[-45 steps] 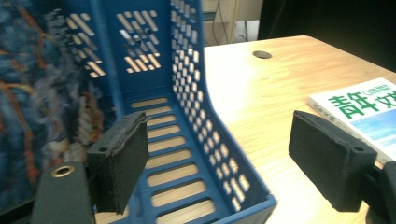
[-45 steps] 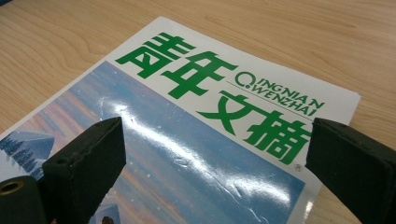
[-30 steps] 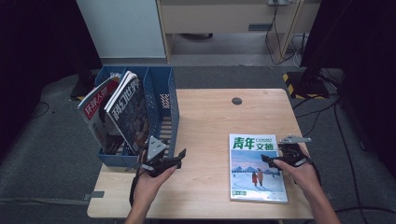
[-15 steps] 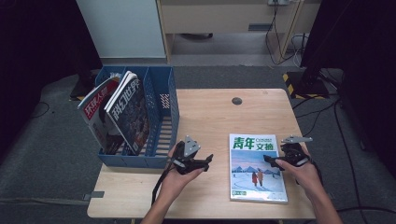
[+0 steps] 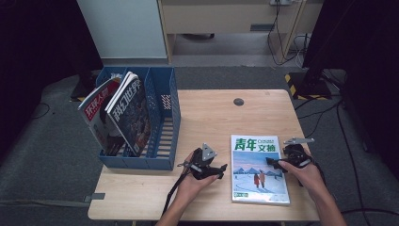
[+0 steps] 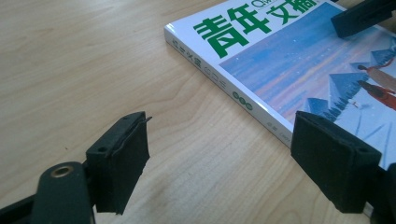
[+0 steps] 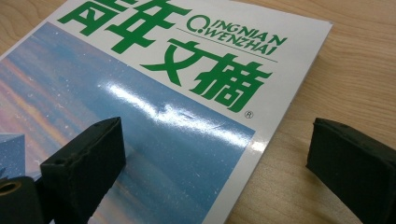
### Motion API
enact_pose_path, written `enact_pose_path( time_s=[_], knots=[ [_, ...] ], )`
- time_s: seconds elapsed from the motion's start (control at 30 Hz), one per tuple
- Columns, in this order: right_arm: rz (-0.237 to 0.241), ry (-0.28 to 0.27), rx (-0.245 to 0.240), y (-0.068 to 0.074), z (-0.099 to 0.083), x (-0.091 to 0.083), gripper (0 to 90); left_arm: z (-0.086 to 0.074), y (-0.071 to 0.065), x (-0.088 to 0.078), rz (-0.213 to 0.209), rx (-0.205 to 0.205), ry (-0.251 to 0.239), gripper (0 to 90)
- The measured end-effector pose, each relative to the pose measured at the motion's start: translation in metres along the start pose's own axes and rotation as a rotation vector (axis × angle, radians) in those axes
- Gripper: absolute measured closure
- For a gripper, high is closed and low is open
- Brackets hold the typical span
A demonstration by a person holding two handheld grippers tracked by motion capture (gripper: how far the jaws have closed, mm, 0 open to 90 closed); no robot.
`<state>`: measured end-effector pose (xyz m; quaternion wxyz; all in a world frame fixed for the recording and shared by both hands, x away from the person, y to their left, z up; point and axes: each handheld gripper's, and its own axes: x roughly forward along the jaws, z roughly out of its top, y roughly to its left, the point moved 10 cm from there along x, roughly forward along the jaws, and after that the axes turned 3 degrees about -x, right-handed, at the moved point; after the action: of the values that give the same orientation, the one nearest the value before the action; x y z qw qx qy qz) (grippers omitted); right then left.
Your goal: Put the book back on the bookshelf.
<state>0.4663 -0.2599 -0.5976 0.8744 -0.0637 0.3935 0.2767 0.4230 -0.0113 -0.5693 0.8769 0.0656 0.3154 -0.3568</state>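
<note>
A magazine (image 5: 259,170) with green Chinese title and a blue snowy cover lies flat on the wooden table (image 5: 207,117), front right. My left gripper (image 5: 222,169) sits just left of its spine, open; in the left gripper view the gripper (image 6: 219,158) faces the magazine's spine (image 6: 219,77) with bare wood between the jaws. My right gripper (image 5: 274,162) rests at the magazine's right edge, open. In the right gripper view that gripper (image 7: 215,158) straddles the edge of the magazine (image 7: 154,107), one jaw over the cover, the other over the wood.
A blue file rack (image 5: 162,117) stands at the table's left side, holding two upright, leaning magazines (image 5: 120,113) in its left compartments. A small dark round grommet (image 5: 239,101) sits near the table's far edge. Cables trail on the floor at the right.
My left gripper has moved right, from beside the blue rack to the magazine's left edge. The right gripper has stayed at the magazine's right edge.
</note>
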Motion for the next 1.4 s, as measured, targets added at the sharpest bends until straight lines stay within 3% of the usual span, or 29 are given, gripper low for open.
enact_pose_path(
  time_s=[0.1, 0.3, 0.57, 0.8, 1.03, 1.23, 1.4],
  knots=[
    [0.013, 0.004, 0.008, 0.000, -0.001, 0.001, 3.7, -0.004, -0.004, -0.003, -0.005, -0.014, -0.005, 18.9],
    [0.041, -0.011, 0.044, 0.001, -0.002, 0.003, 2.9, -0.008, -0.010, 0.000, 0.000, 0.001, 0.006, 18.7],
    [0.069, -0.017, 0.022, 0.012, -0.001, 0.006, 1.0, -0.016, -0.020, 0.012, -0.009, 0.013, 0.036, 18.5],
    [0.060, -0.027, 0.017, 0.011, 0.000, 0.007, 0.7, -0.020, -0.031, 0.018, -0.026, 0.020, 0.051, 18.5],
    [0.054, -0.022, 0.030, 0.012, -0.001, 0.007, 0.7, -0.021, -0.028, 0.021, -0.010, 0.009, 0.059, 18.6],
    [0.051, -0.022, 0.031, 0.012, -0.001, 0.007, 0.8, -0.013, -0.031, 0.015, -0.039, -0.008, 0.031, 18.6],
    [0.051, -0.022, 0.032, 0.012, 0.000, 0.007, 0.8, -0.013, -0.037, 0.019, -0.055, -0.005, 0.042, 18.3]
  ],
)
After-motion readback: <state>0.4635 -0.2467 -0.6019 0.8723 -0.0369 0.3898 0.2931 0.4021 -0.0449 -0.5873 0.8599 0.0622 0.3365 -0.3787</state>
